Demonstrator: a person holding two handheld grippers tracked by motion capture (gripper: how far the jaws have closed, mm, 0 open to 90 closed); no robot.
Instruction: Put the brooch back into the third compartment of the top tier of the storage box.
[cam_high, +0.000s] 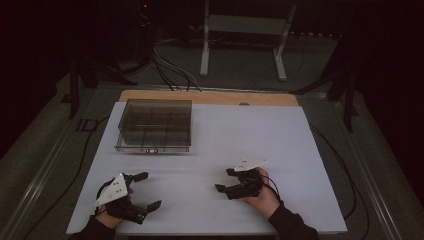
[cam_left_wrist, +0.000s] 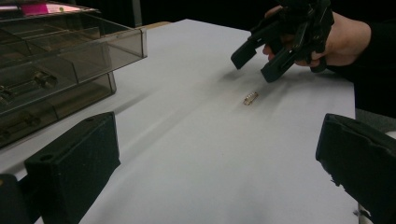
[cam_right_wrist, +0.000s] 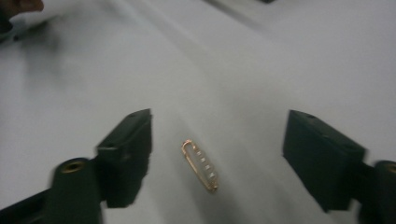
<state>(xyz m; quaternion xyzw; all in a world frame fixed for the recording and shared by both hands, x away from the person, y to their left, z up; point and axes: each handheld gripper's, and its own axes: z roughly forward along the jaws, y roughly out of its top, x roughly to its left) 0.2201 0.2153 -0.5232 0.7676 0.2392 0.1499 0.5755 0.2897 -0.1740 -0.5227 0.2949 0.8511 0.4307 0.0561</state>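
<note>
A small gold pin with a row of pale stones (cam_right_wrist: 201, 165) lies flat on the white table sheet (cam_high: 240, 130). My right gripper (cam_right_wrist: 219, 135) hovers low over it, jaws open on either side of it, pads well clear of the pin. In the left gripper view the pin (cam_left_wrist: 251, 98) sits just below the right gripper (cam_left_wrist: 254, 69), which points down at it. In the high view the right gripper (cam_high: 222, 180) is at the front right. My left gripper (cam_high: 151, 189) rests at the front left, open and empty, its jaws (cam_left_wrist: 215, 140) wide apart.
A smoky clear plastic compartment box (cam_high: 155, 125) stands at the back left of the sheet; small metal items show in its cells (cam_left_wrist: 42, 79). Beyond the table's wooden back edge (cam_high: 210, 96) are floor cables and a white frame stand (cam_high: 245, 30).
</note>
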